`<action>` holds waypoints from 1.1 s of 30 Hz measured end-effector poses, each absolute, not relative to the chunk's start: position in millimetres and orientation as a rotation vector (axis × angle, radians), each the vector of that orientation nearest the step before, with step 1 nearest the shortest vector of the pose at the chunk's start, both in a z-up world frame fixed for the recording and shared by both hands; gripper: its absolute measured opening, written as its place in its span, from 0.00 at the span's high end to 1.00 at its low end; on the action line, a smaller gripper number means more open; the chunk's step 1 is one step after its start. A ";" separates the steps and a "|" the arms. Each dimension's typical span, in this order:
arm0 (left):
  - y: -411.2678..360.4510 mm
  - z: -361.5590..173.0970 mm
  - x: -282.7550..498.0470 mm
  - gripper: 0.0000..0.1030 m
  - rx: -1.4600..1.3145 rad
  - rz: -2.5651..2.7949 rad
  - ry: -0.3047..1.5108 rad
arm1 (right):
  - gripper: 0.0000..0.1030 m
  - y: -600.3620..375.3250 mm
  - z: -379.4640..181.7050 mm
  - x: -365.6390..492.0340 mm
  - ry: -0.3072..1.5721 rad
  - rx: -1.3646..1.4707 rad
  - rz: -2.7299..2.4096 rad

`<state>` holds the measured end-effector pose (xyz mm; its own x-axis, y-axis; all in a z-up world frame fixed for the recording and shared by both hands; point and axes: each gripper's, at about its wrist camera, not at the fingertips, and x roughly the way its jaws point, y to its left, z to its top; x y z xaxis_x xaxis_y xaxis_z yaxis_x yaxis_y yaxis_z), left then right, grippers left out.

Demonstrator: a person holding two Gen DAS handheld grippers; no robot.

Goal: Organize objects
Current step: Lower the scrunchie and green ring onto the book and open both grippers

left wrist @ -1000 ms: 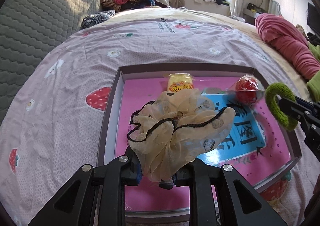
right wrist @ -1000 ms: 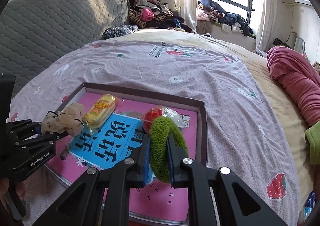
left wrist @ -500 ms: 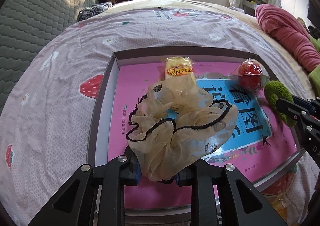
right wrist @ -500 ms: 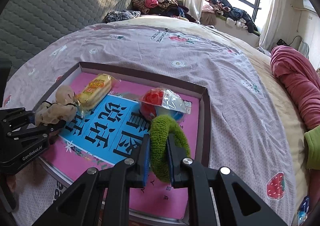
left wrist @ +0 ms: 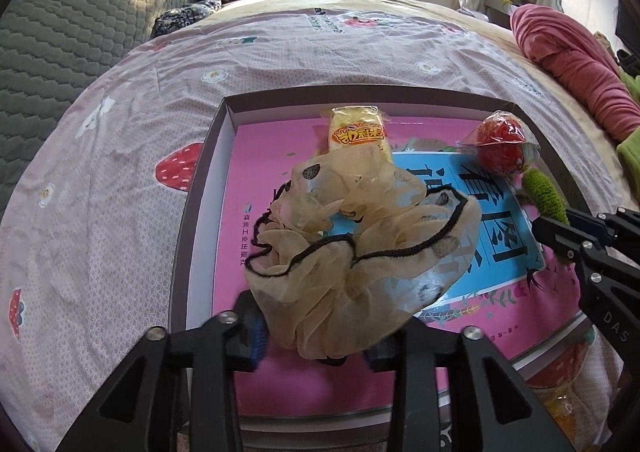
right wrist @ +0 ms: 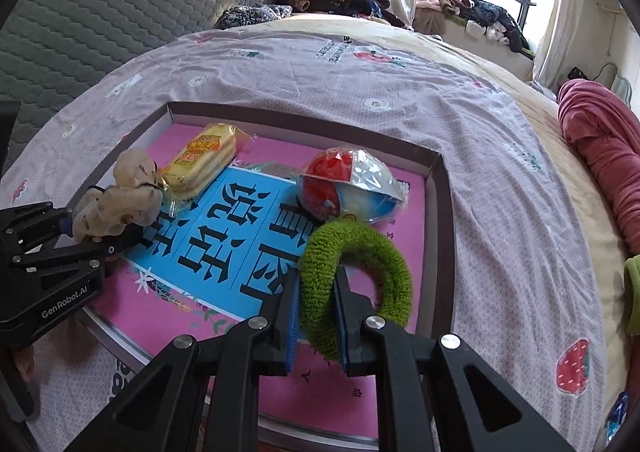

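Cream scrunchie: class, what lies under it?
Under the cream scrunchie lies a pink-and-blue book inside the box. The print directly beneath is covered.

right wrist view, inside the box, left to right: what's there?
Left gripper with the beige chiffon scrunchie → yellow wrapped snack cake → red ball in a clear bag → box rim. Green fuzzy scrunchie in the right gripper overlaps the ball's span, so left out.
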<state>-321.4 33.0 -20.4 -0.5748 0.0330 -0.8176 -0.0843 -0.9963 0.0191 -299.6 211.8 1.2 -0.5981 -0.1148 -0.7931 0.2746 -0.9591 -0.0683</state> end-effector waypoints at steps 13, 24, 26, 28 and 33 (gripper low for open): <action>33.1 -16.3 -320.4 0.27 -1.445 2.739 0.162 | 0.64 210.6 2.1 -297.6 0.229 1.296 -2.576; 36.2 -5.9 -315.9 0.18 -1.421 2.680 0.162 | 0.46 213.1 16.1 -291.7 0.222 1.255 -2.612; 35.3 -3.5 -315.0 0.18 -1.417 2.664 0.128 | 0.44 214.1 20.7 -290.0 0.213 1.237 -2.623; 34.9 0.2 -313.7 0.18 -1.405 2.683 0.137 | 0.43 215.9 26.7 -287.8 0.190 1.211 -2.634; 27.8 15.6 -307.7 0.15 -1.360 2.705 0.078 | 0.35 218.3 41.3 -281.4 0.153 1.160 -2.663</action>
